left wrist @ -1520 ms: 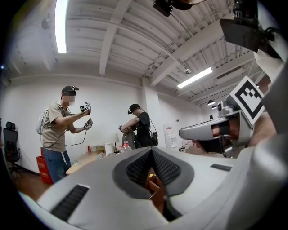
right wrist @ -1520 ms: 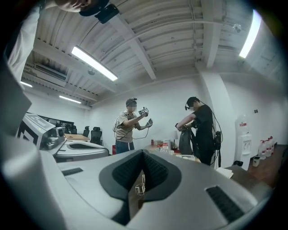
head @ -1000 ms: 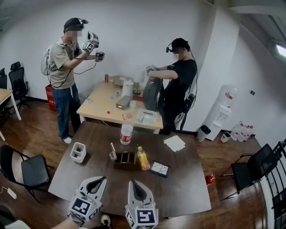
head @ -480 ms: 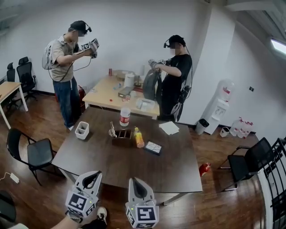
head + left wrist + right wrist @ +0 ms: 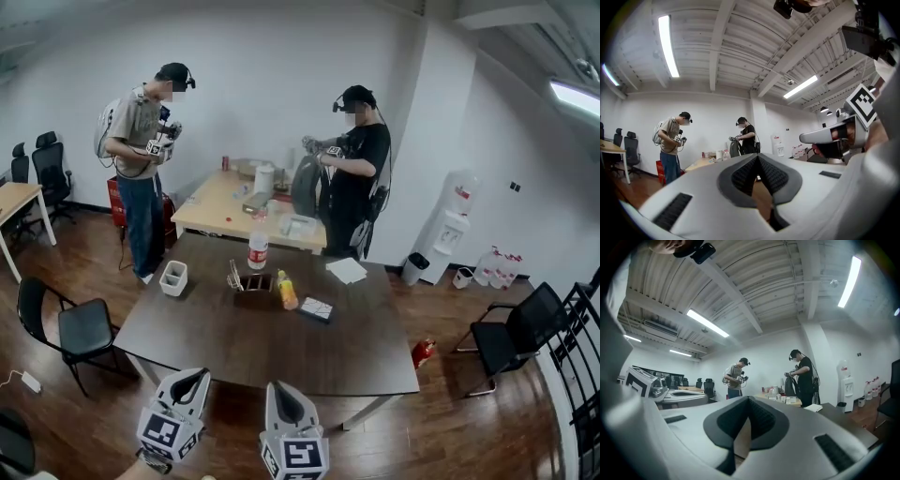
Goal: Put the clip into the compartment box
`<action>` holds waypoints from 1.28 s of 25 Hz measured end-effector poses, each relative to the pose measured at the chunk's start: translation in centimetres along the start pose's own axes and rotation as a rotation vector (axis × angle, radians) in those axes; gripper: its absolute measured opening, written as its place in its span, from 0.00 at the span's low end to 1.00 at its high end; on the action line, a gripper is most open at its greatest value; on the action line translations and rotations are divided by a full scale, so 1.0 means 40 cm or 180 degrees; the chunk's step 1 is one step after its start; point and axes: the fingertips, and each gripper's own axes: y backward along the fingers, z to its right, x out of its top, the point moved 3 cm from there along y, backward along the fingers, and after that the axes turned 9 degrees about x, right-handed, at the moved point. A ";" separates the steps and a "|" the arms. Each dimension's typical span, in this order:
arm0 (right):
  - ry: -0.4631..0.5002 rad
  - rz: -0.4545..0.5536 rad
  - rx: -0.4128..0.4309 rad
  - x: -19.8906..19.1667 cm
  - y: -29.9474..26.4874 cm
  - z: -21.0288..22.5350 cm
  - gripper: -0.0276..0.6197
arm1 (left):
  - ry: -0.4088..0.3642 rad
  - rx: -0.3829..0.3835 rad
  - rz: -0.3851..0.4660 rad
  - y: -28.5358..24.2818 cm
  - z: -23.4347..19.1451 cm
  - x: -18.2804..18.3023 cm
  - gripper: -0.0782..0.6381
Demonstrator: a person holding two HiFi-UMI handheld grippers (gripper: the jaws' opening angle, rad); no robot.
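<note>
A dark wooden compartment box (image 5: 260,281) stands on the far half of the brown table (image 5: 244,342), with a metal clip (image 5: 234,276) upright at its left end. My left gripper (image 5: 198,377) and right gripper (image 5: 276,388) hang side by side before the table's near edge, well short of the box and clip. Both point level toward the table. In the left gripper view the left gripper (image 5: 758,158) has its jaws meeting at the tip with nothing between them. The right gripper (image 5: 749,399) looks the same in the right gripper view.
On the table also stand a white holder (image 5: 172,277), a red-labelled bottle (image 5: 257,250), a yellow bottle (image 5: 284,289), a patterned tile (image 5: 317,308) and white paper (image 5: 347,270). Black chairs (image 5: 82,328) flank it. Two people work at a lighter table (image 5: 220,208) behind.
The view has drawn back from the table: both grippers were over its near part and now hang before its edge. The person at the back left has lowered their grippers.
</note>
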 end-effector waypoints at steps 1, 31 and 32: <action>0.0007 -0.0010 -0.0009 -0.002 0.000 -0.005 0.04 | 0.0003 -0.0008 0.0017 0.002 -0.004 0.001 0.12; 0.0276 0.0018 -0.0020 0.001 -0.054 -0.057 0.04 | -0.0012 -0.0138 0.0137 -0.001 -0.034 0.015 0.12; 0.0275 0.0009 -0.0021 0.002 -0.057 -0.054 0.04 | -0.0022 -0.0139 0.0148 -0.004 -0.035 0.017 0.13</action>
